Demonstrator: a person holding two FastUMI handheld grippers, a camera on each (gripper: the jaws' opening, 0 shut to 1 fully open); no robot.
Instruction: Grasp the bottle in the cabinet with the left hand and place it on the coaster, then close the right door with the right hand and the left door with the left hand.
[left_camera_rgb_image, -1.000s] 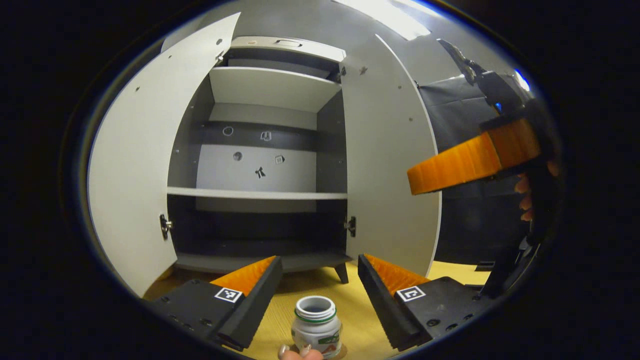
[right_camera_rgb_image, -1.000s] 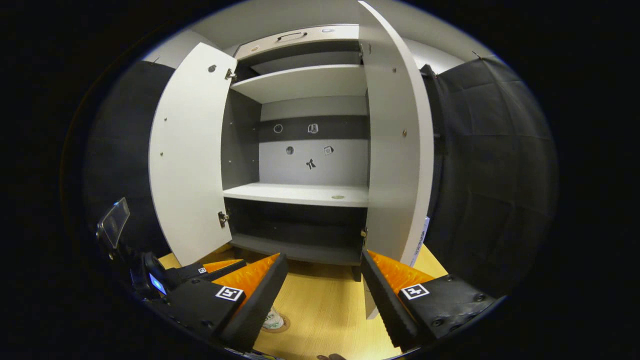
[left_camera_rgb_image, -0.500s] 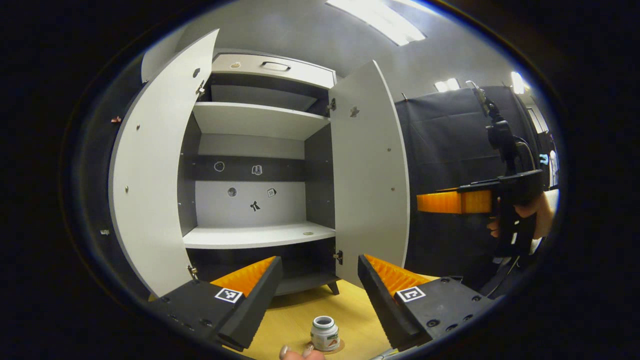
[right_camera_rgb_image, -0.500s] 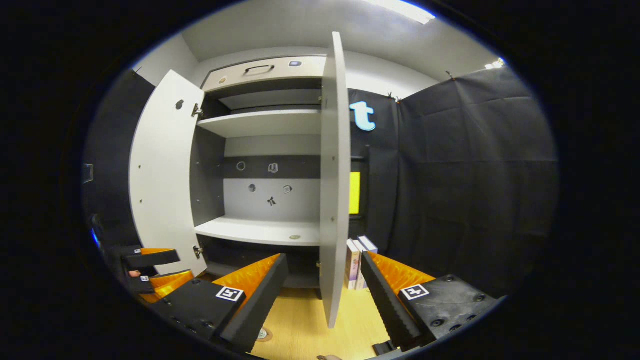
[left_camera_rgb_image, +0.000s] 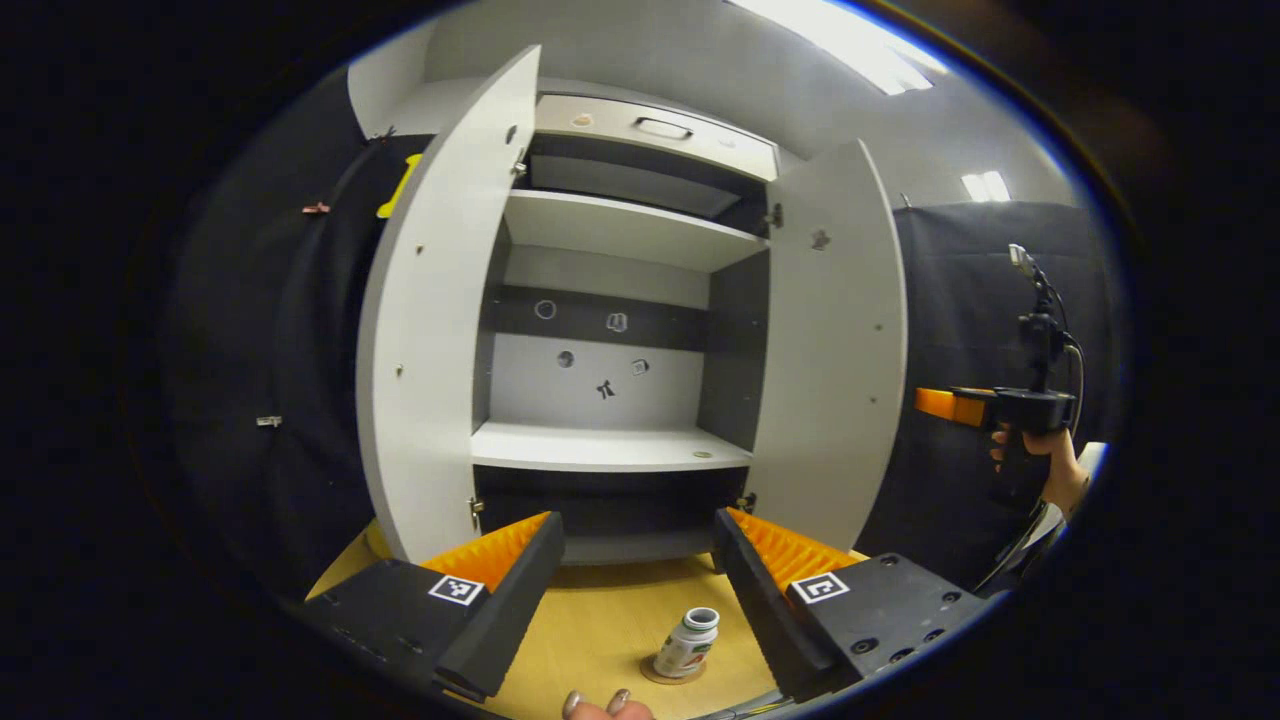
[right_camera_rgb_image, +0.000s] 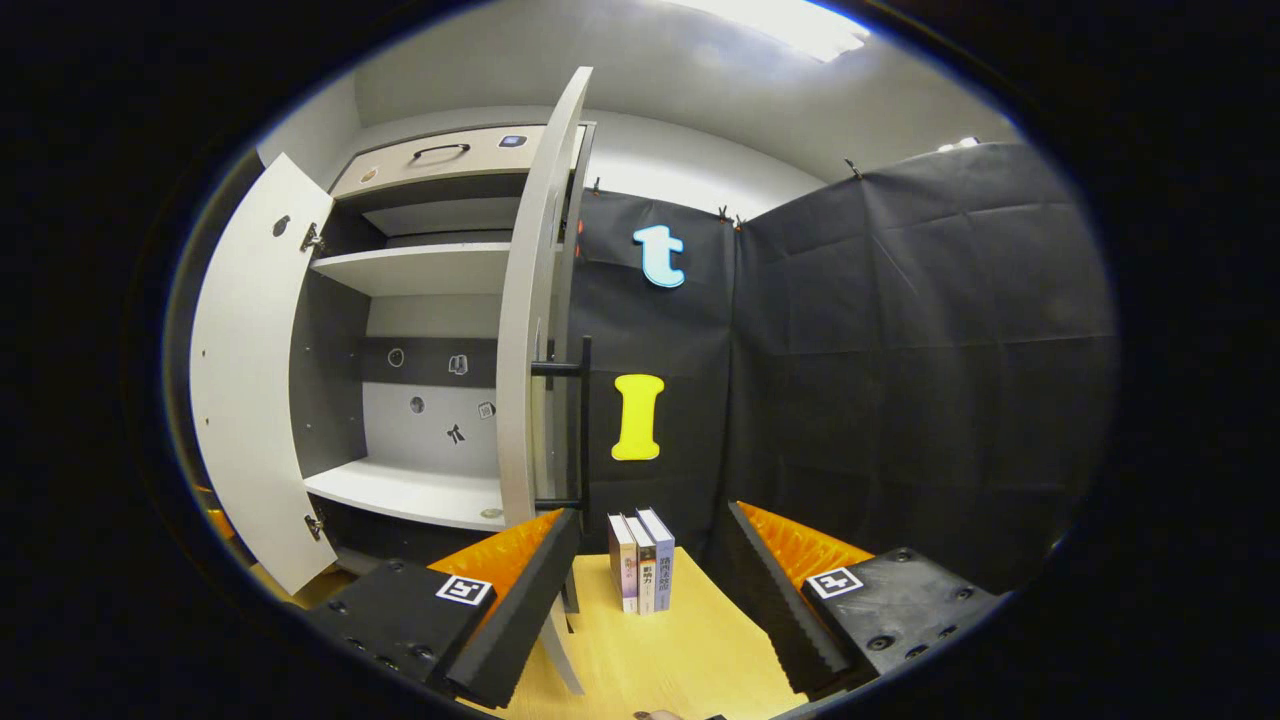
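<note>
- Both doors hang open in the left gripper view: left door (left_camera_rgb_image: 425, 340), right door (left_camera_rgb_image: 830, 350), cabinet (left_camera_rgb_image: 610, 300) between them. Left tool (left_camera_rgb_image: 640, 590) is released, nothing between its fingers. Bottle (left_camera_rgb_image: 687, 642) stands uncapped on the coaster (left_camera_rgb_image: 668, 673) on the worktop (left_camera_rgb_image: 600, 620), before the cabinet. Right tool (left_camera_rgb_image: 950, 404) sits far right in a hand (left_camera_rgb_image: 1040, 450) (its grip state I cannot tell here).
- Right gripper view: right tool (right_camera_rgb_image: 645, 590) released, just beside the right door's (right_camera_rgb_image: 525, 350) edge, near its handle (right_camera_rgb_image: 583, 420). Books (right_camera_rgb_image: 642, 560) stand behind on the worktop.
</note>
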